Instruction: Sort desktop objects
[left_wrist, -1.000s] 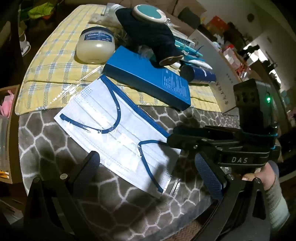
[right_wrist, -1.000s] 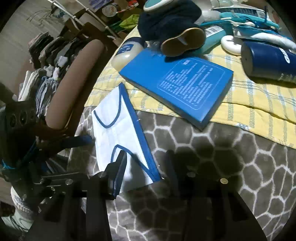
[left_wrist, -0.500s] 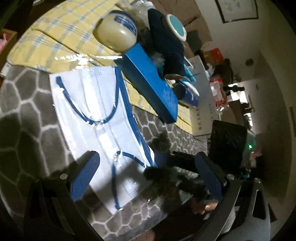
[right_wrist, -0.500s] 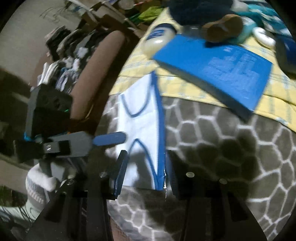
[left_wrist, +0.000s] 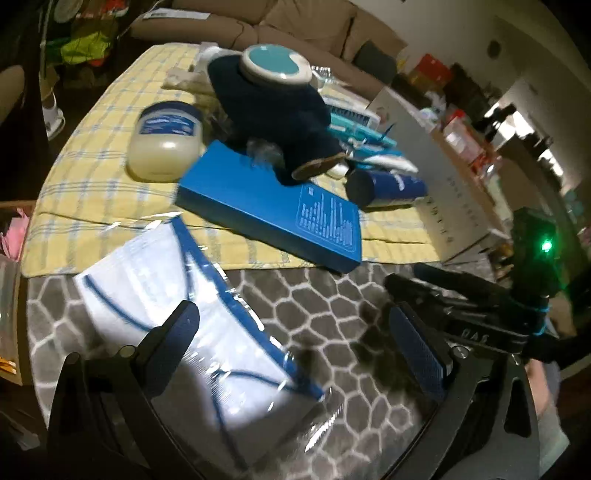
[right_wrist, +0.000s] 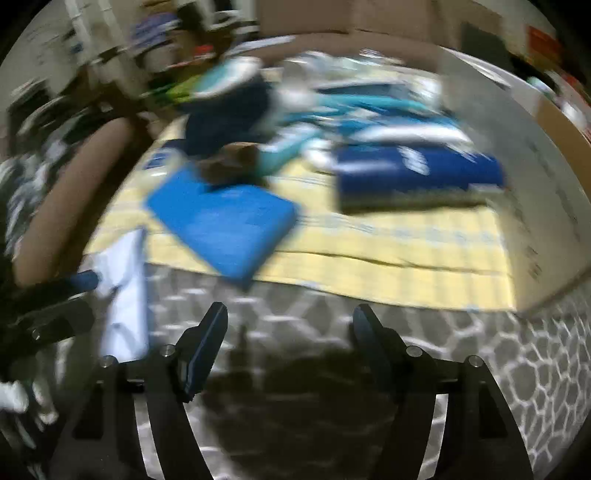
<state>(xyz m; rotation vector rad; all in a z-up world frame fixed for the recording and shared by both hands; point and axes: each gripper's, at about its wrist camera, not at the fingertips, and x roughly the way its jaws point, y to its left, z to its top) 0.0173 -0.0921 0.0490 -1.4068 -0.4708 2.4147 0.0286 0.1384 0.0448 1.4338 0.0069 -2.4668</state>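
A wrapped white face mask with blue straps lies on the grey patterned table, under and ahead of my open, empty left gripper; it shows at the left of the blurred right wrist view. My right gripper is open and empty over bare table; it appears at the right in the left wrist view. A blue box lies on the yellow checked cloth beyond the mask, also seen in the right wrist view.
On the cloth are a petroleum jelly jar, a dark slipper-like item with a round teal case on it, a blue can, teal packets. A grey box stands right. A sofa is behind.
My right gripper has opened wide, let go of the mask's corner and swung right, away from it. My left gripper has tilted back over the mask.
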